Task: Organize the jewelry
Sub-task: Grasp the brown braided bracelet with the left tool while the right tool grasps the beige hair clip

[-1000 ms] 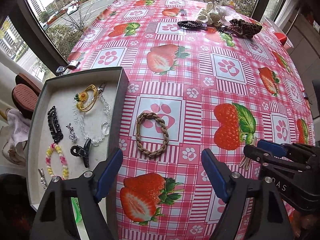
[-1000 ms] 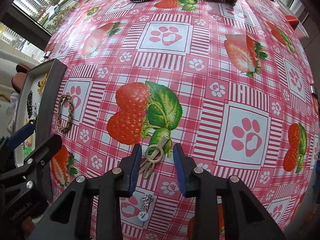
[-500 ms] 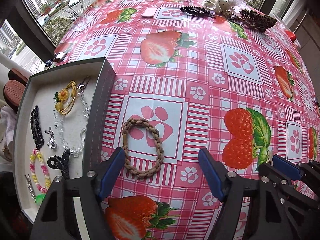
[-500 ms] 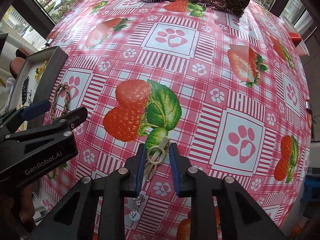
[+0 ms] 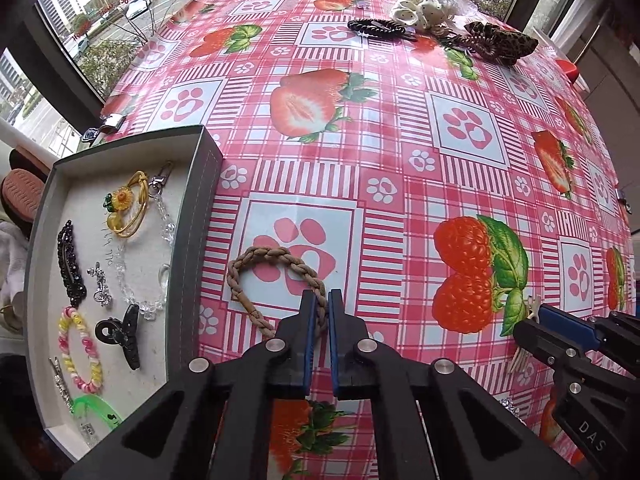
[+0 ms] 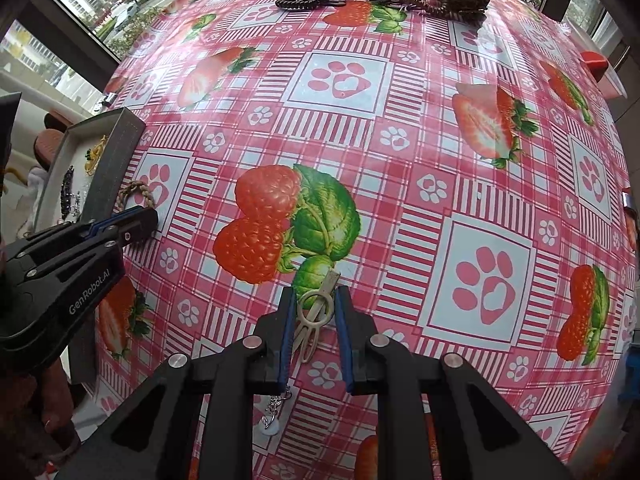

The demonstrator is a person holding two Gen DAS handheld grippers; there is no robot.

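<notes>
Your grey tray (image 5: 200, 200) on the left holds clips and bracelets, your left claw (image 5: 319, 304) pinches shut on the brown braided band (image 5: 276, 258) just beside the tray, your right claw (image 6: 316, 308) sits nearly closed around the cream clip (image 6: 316, 306)

You see pink-white checked tablecloth (image 5: 400, 168) with red strawberries, paw prints; tan braided bracelet (image 5: 256, 264); grey tray (image 5: 192, 216); cream hair clip (image 6: 316, 312); blue-padded black grippers.

"GenRobot.AI" is printed in white on the left tongs' (image 6: 136, 222) black body; "DAS" is read on the right tongs' (image 5: 532, 320) body.
</notes>
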